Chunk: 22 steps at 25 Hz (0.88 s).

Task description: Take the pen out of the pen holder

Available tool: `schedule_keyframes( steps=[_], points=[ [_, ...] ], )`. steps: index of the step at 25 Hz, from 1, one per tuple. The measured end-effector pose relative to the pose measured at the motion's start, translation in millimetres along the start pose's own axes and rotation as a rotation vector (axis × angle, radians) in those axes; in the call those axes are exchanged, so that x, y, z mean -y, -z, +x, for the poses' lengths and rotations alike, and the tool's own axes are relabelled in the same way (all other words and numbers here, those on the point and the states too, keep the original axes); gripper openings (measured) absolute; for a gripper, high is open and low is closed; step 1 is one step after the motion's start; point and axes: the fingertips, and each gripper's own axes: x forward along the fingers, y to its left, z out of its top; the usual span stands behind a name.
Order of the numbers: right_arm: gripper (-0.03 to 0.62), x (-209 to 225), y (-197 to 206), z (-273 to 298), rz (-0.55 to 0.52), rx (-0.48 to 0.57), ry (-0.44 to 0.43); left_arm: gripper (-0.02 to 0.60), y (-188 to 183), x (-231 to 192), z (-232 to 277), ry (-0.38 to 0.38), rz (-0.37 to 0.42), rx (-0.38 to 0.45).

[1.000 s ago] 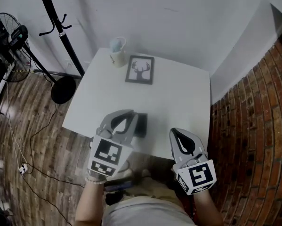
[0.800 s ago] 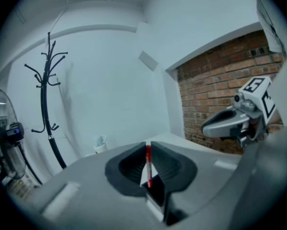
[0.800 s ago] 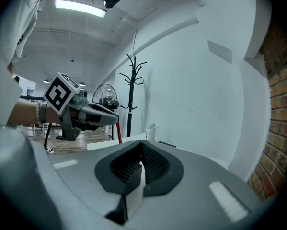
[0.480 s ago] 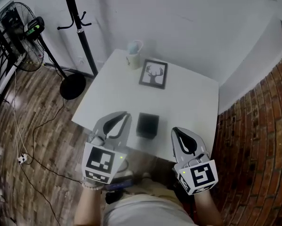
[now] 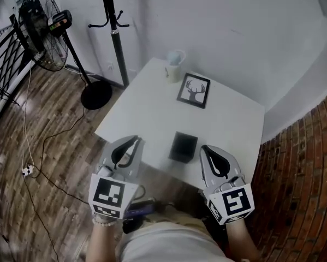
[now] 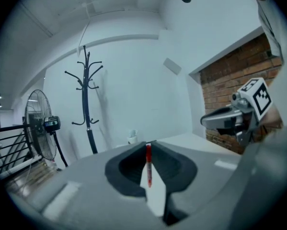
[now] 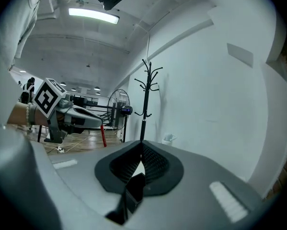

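A black square pen holder (image 5: 183, 147) stands near the front edge of the white table (image 5: 147, 113). My left gripper (image 5: 133, 141) hovers at that edge, left of the holder and apart from it. It is shut on a red pen (image 6: 148, 164), which stands upright between the jaw tips (image 6: 148, 143). In the right gripper view the pen (image 7: 103, 137) hangs down from the left gripper (image 7: 93, 120). My right gripper (image 5: 205, 149) is just right of the holder. Its tips (image 7: 142, 143) meet with nothing between them, and the dark holder (image 7: 133, 188) shows below.
A framed deer picture (image 5: 194, 90) and a pale mug (image 5: 175, 65) sit at the table's far side. A black coat stand (image 5: 111, 26) and a fan (image 5: 40, 34) are on the wood floor to the left. A brick wall (image 5: 305, 190) runs along the right.
My left gripper has drawn back to the left, off the pen holder, and now stands clear of it. The right gripper has shifted only slightly.
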Motion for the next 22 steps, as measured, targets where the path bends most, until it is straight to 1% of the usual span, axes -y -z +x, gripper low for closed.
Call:
schedule_keyframes(
  steps=[10,16,22],
  points=[
    [0.003,-9.7,-8.7,13.3,-0.013,0.016,-0.034,0.023,21.2,-32.9,-41.9,-0.120,-0.023,-0.015],
    [0.003,-19.3,-6.5,23.3,-0.021,0.008,-0.062,0.023,29.2,-41.7,-54.3,-0.153,-0.031,-0.018],
    [0.003,-26.5,-2.7,28.6,-0.029,-0.003,-0.080,0.023,33.2,-45.1,-55.1,-0.158,-0.037,-0.016]
  ],
)
